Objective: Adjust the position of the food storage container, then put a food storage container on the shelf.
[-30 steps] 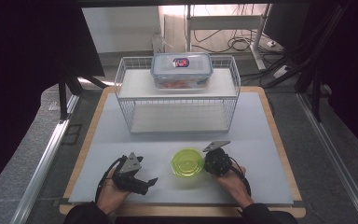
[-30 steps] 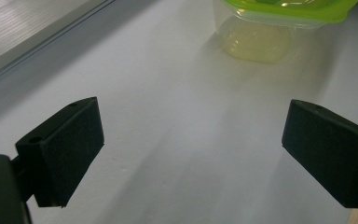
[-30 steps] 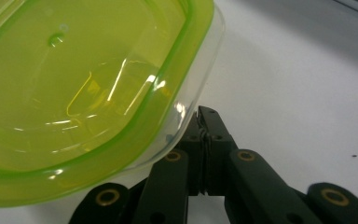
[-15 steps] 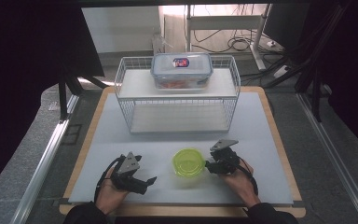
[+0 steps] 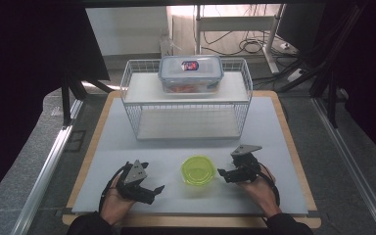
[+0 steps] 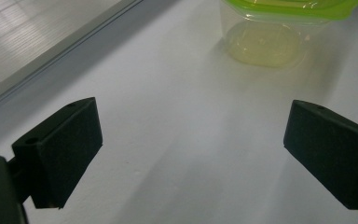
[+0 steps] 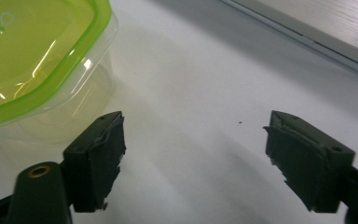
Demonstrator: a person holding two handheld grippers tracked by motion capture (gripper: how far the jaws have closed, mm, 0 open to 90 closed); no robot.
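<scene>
Green-lidded container point(image 5: 198, 170): in the high view it sits on the white mat point(image 5: 127, 142) near the person's edge of the table, between the two grippers and touched by neither. The left gripper point(image 5: 157, 189) lies well to its left in the left hand point(image 5: 113, 203), jaws spread. The right gripper point(image 5: 223, 174) is just beside the container's right side in the right hand point(image 5: 260, 188); its jaws have just been opening, with nothing between them. Behind stands a white wire rack point(image 5: 186, 105) whose upper shelf bears a clear lidded box point(image 5: 191, 73).

Left gripper view: both black jaws stand wide apart over bare mat point(image 6: 186, 140). The container point(image 6: 279, 28) appears ahead at the upper right, its clear body resting flat on the mat under the green lid, well clear of the jaws.

Right gripper view: the jaws are apart, with only mat point(image 7: 200, 140) in the gap. The container point(image 7: 32, 65) sits at the upper left, close to the left-hand jaw; whether that jaw touches it cannot be told.
</scene>
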